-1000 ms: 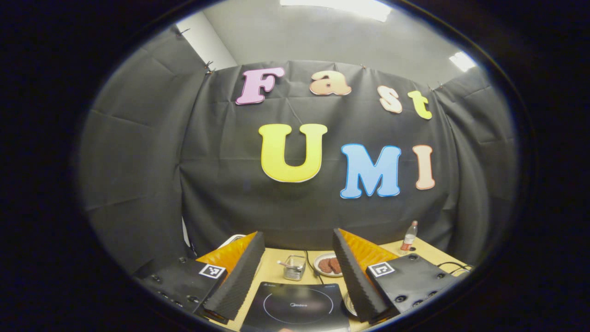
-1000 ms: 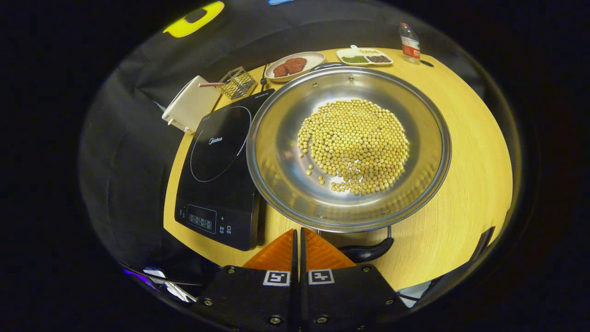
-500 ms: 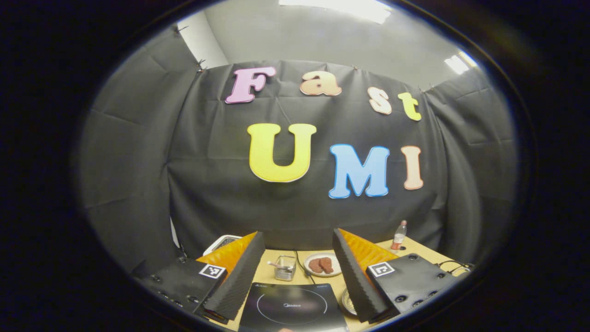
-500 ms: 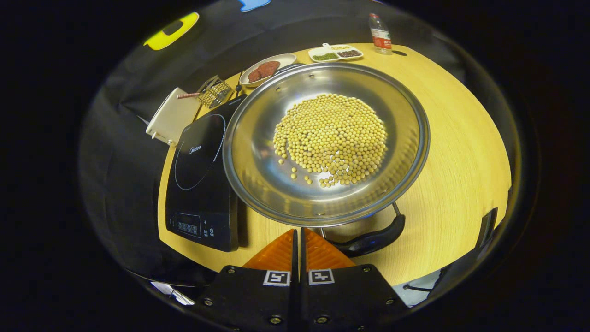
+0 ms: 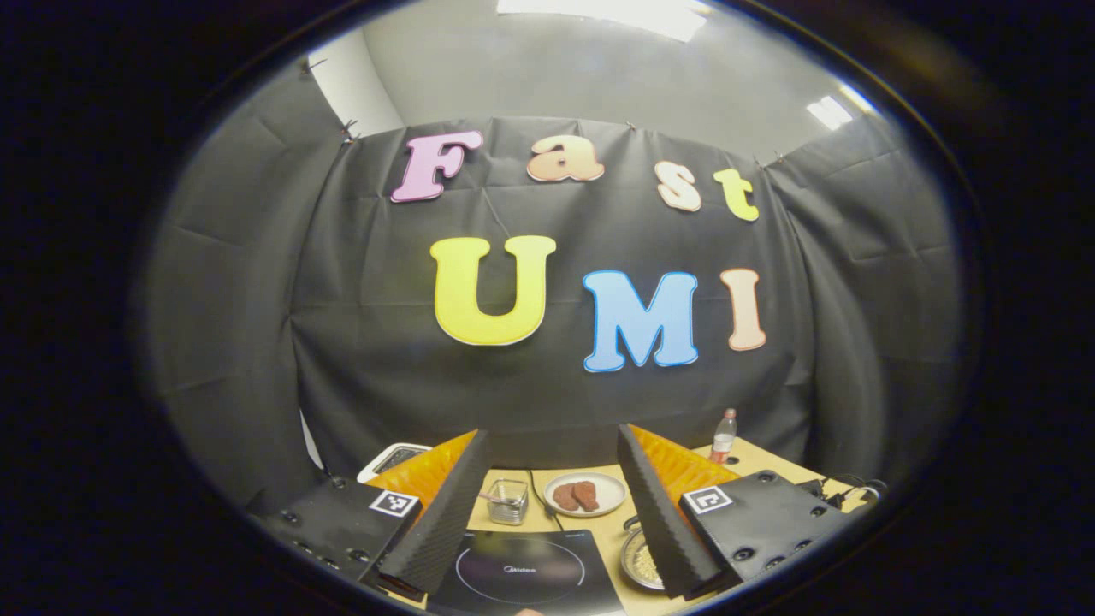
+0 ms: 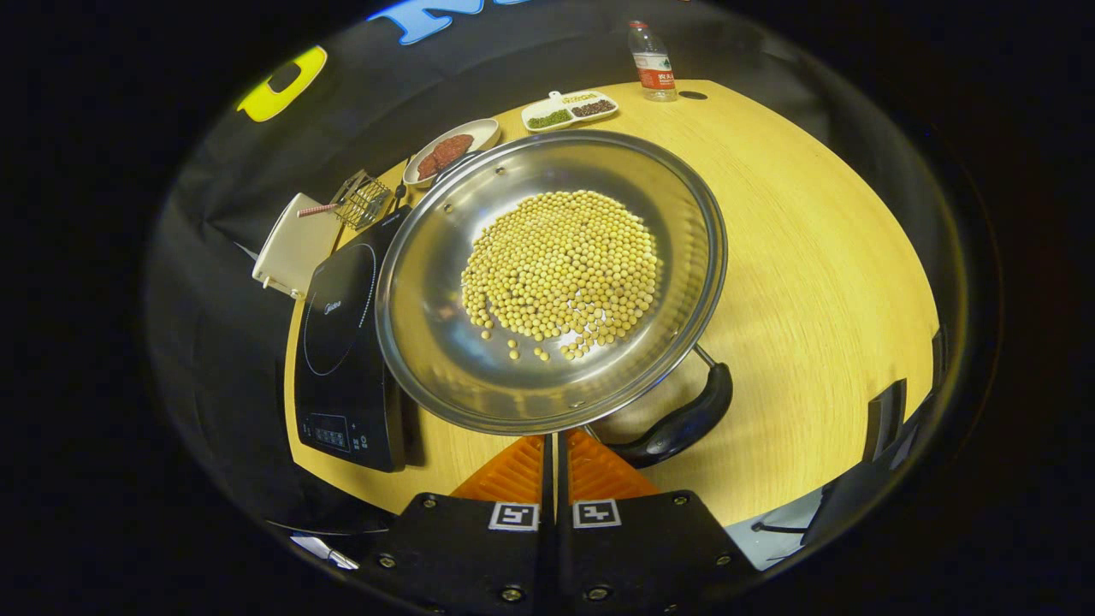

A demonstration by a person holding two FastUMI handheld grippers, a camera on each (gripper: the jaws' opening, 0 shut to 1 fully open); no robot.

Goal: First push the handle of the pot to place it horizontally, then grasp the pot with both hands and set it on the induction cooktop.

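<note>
In the left gripper view, black cloth walls (image 5: 547, 402) filled most of the frame beneath a grey ceiling (image 5: 599, 68). In the right gripper view, the round wooden table (image 6: 813, 282) occupied the centre and right. The pot (image 6: 428, 342) of yellow beans (image 6: 560, 269) sat at frame centre, its black handle (image 6: 680, 423) lower right, the induction cooktop (image 6: 342, 359) touching its left rim. The left gripper (image 5: 547, 505) stood open; the right gripper (image 6: 554, 458) was closed, empty.

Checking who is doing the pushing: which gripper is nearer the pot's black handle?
Right. The right gripper sits beside the black handle of the steel pot; the left gripper hangs farther back, facing the induction cooktop.
</note>
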